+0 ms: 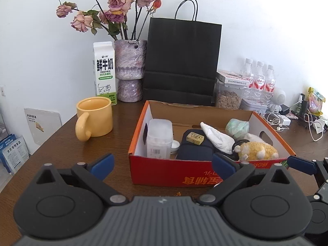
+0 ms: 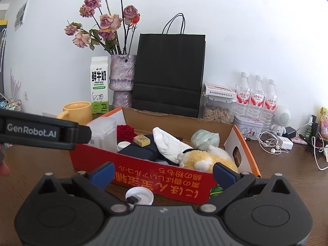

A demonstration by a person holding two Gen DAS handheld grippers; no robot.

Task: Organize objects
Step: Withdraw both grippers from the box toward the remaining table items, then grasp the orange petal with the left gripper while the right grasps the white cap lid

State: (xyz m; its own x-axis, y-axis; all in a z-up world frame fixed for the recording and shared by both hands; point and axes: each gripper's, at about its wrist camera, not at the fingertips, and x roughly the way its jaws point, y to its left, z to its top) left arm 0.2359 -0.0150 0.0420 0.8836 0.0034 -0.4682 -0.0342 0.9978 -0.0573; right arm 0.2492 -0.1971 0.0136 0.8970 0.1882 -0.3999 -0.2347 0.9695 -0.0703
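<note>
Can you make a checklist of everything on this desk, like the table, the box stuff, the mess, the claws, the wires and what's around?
Surface: brown wood table, mostly covered at the back.
Job's things: red box holding a plush, clear tub, dark pouch, white cloth, yellow block, red rose. White lid and a small green ball lie in front of the box.
Clutter: mug, milk carton, vase, black bag, three bottles, seed jar.
Claws: left claw open, empty; right claw open, empty.
Cables: white earphones, chargers at the right.
Surroundings: white wall.
</note>
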